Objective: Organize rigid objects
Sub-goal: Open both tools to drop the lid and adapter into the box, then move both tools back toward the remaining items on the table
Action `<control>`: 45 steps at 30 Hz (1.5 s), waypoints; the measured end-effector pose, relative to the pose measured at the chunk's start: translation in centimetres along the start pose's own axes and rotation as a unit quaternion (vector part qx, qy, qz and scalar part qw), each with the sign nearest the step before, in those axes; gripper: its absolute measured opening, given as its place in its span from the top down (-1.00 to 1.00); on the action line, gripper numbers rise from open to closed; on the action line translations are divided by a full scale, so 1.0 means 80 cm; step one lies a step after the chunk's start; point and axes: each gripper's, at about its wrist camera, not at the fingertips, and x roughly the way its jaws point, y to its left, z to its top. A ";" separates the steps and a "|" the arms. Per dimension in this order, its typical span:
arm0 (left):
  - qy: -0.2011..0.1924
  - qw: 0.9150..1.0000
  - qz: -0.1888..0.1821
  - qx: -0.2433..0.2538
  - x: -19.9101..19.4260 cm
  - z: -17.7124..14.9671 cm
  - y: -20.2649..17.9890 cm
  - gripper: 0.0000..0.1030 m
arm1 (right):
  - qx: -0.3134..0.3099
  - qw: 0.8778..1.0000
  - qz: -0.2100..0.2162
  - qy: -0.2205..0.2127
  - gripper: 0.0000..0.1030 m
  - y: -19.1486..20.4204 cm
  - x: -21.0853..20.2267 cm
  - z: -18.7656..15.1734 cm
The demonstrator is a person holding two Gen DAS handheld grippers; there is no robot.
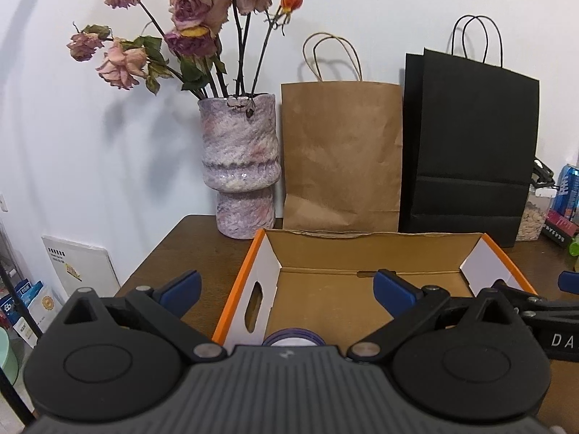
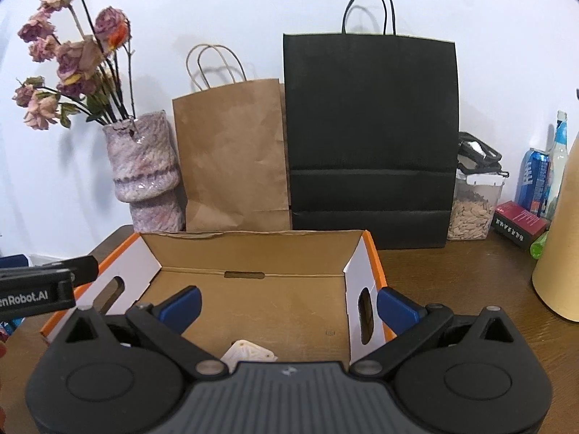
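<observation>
An open cardboard box with orange rim [image 1: 235, 282] [image 2: 376, 253] sits on the brown table. In the left wrist view a purple-edged round object [image 1: 293, 338] lies in the box's near end, partly hidden by my gripper body. In the right wrist view a white angular plastic piece [image 2: 248, 352] lies on the box floor, partly hidden. My left gripper [image 1: 289, 289] is open and empty, above the box's left wall. My right gripper [image 2: 289, 305] is open and empty, above the box's right wall. Each gripper shows at the other view's edge.
Behind the box stand a mottled purple vase of dried roses [image 1: 242, 166] [image 2: 144, 173], a brown paper bag [image 1: 342, 155] [image 2: 231, 155] and a black paper bag [image 1: 470, 144] [image 2: 369, 137]. At right are a seed jar [image 2: 470, 209], cans, a red box [image 2: 519, 226] and a tan cylinder [image 2: 561, 246].
</observation>
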 end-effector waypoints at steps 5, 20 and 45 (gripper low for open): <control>-0.003 1.000 -0.002 -0.001 -0.023 -0.006 0.004 -1.00 | 0.000 1.000 0.006 -0.009 -1.00 -0.001 -0.025 -0.005; -0.009 1.000 -0.022 0.004 -0.128 -0.043 0.000 -1.00 | -0.030 0.998 0.018 -0.045 -1.00 -0.007 -0.132 -0.047; 0.023 1.000 -0.021 0.002 -0.246 -0.133 0.005 -1.00 | -0.081 0.997 0.015 -0.007 -1.00 -0.067 -0.264 -0.159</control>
